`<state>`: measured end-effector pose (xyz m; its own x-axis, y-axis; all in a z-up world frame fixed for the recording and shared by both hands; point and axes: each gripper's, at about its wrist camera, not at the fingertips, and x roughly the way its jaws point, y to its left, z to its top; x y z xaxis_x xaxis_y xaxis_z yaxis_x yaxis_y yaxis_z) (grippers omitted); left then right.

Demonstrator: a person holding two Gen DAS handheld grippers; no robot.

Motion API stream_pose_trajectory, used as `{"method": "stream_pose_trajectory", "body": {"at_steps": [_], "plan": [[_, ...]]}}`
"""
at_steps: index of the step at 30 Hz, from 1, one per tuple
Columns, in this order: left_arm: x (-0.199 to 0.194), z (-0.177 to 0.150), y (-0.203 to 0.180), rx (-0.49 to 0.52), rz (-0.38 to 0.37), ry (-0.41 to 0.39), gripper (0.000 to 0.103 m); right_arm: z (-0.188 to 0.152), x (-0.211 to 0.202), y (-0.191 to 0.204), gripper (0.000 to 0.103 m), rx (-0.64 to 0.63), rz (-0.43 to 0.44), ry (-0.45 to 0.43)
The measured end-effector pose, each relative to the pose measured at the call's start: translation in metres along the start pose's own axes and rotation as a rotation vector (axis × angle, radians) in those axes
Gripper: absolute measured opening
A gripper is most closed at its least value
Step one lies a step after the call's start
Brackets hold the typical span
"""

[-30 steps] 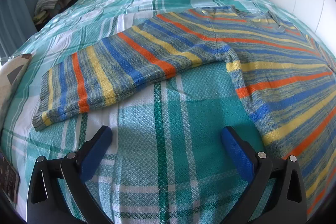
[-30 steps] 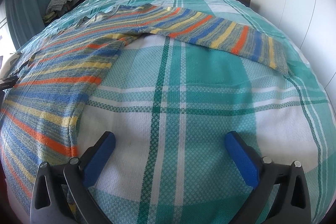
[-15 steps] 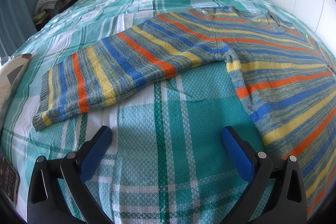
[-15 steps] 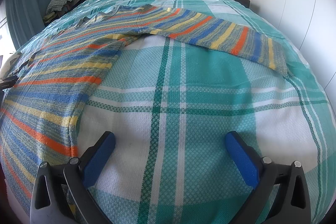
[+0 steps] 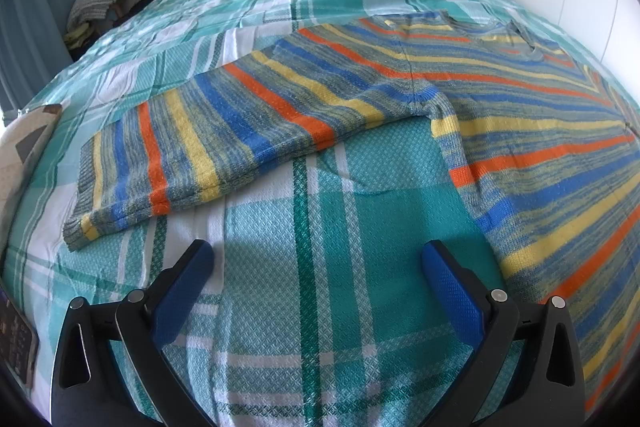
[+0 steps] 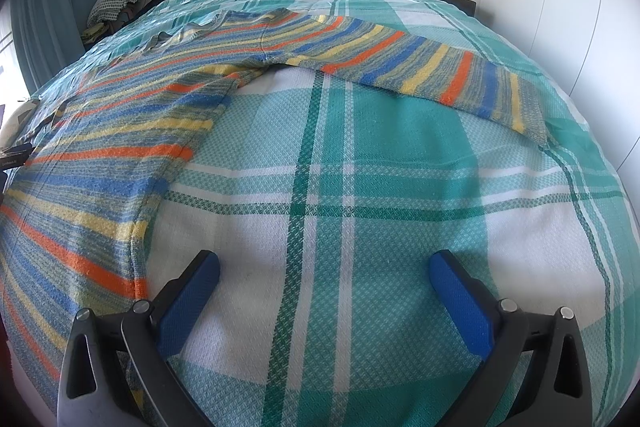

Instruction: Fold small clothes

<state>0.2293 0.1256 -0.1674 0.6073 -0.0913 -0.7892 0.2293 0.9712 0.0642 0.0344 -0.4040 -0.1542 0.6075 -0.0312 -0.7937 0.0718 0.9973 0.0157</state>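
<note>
A striped sweater (image 5: 500,115) lies flat on the bed's plaid bedspread (image 5: 320,219), sleeves stretched sideways across the bed. The left gripper (image 5: 318,261) and right gripper (image 6: 324,271) hover with fingers spread wide, pinching nothing. A dark card (image 5: 16,343) at the left edge bears writing, seemingly too blurred to read.

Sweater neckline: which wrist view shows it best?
Neither shows it well, but the right wrist view is better: the sweater's neckline sits left of centre with its ribbed edge rumpled on the bedspread. In the left wrist view the neckline sits near the far right edge, stretched by the lens.
</note>
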Motion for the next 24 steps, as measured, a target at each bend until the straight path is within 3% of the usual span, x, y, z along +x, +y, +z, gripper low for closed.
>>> {"method": "stream_pose_trajectory", "body": {"at_steps": [10,24], "plan": [[-0.0001,0.0005,-0.0006,0.004,0.010,0.008,0.103,0.0012,0.0034,-0.0005,0.103,0.007,0.002,-0.004],[0.0066,0.0085,0.0001,-0.036,0.001,0.123,0.103,0.0022,0.0064,-0.0006,0.103,0.007,-0.004,-0.002]]}}
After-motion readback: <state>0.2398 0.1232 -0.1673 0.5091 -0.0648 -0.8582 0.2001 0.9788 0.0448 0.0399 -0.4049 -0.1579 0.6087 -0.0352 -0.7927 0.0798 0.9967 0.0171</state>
